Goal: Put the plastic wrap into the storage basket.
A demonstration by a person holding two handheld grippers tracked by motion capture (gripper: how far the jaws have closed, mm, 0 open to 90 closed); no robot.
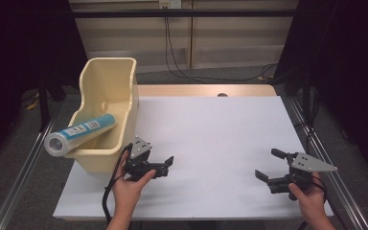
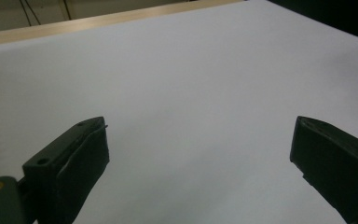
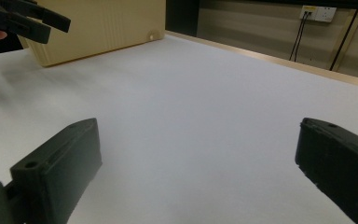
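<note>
Two hands enter from the bottom edge with forearms cut off, the left gripper and the right gripper both spread wide and grasping nothing. One blue tube lies tilted across the single cream bin at the white table's left edge, just beside the left gripper. Its label print is too small to read.

High overview; two low views across table.
</note>
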